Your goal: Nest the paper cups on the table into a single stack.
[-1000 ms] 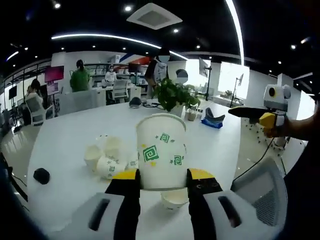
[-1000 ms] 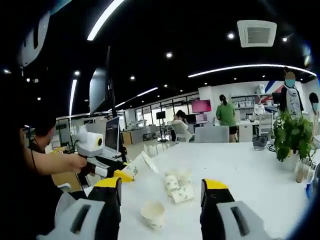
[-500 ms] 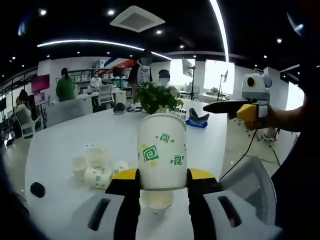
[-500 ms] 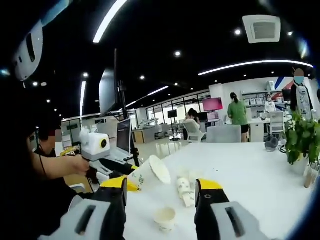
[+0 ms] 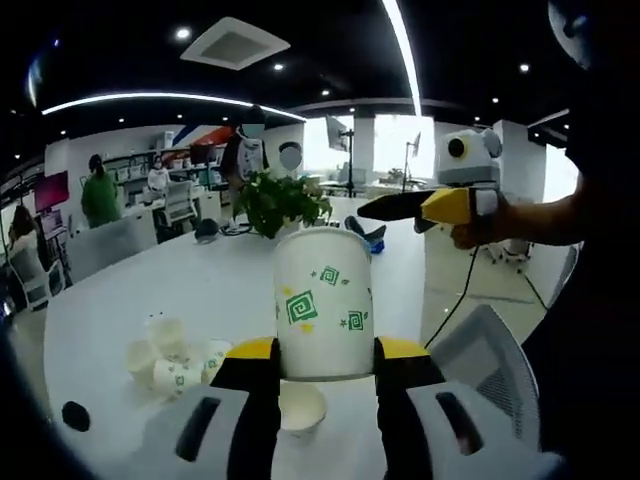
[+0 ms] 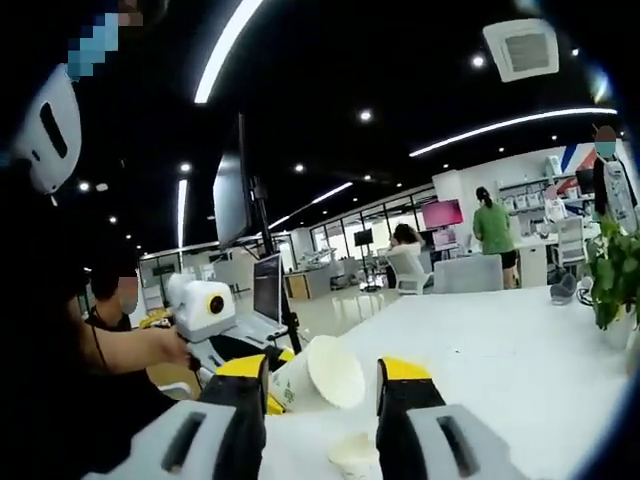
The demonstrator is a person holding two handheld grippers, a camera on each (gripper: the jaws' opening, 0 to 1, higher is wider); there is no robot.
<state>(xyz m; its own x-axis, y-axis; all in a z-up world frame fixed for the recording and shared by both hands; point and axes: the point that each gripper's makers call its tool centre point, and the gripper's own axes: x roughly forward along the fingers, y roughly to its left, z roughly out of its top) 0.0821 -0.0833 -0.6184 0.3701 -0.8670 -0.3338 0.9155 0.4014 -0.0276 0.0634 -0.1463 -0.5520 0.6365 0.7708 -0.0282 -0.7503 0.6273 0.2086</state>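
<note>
My left gripper (image 5: pixel 325 350) is shut on an upright white paper cup (image 5: pixel 322 300) with green square prints, held above the table. Right below it an open cup (image 5: pixel 300 408) stands on the white table (image 5: pixel 200 290). Several more cups (image 5: pixel 170 360) lie in a loose pile to the left. My right gripper (image 5: pixel 370 210) hangs in the air at the upper right, apart from the held cup. In the right gripper view my right gripper (image 6: pixel 322 372) is open with nothing in it. Beyond its jaws the left gripper (image 6: pixel 275 385) carries the tilted cup (image 6: pixel 330 372), and the standing cup (image 6: pixel 355 455) sits low.
A potted plant (image 5: pixel 275 200) stands at the table's far side and a small black object (image 5: pixel 75 415) lies near the left edge. A grey mesh chair (image 5: pixel 490 350) is at the right. People stand and sit in the office behind.
Both views have shifted with the hands. The held cup now hangs right over the standing cup. My right gripper's jaws stand closer together than before, and the left gripper looks nearer to it.
</note>
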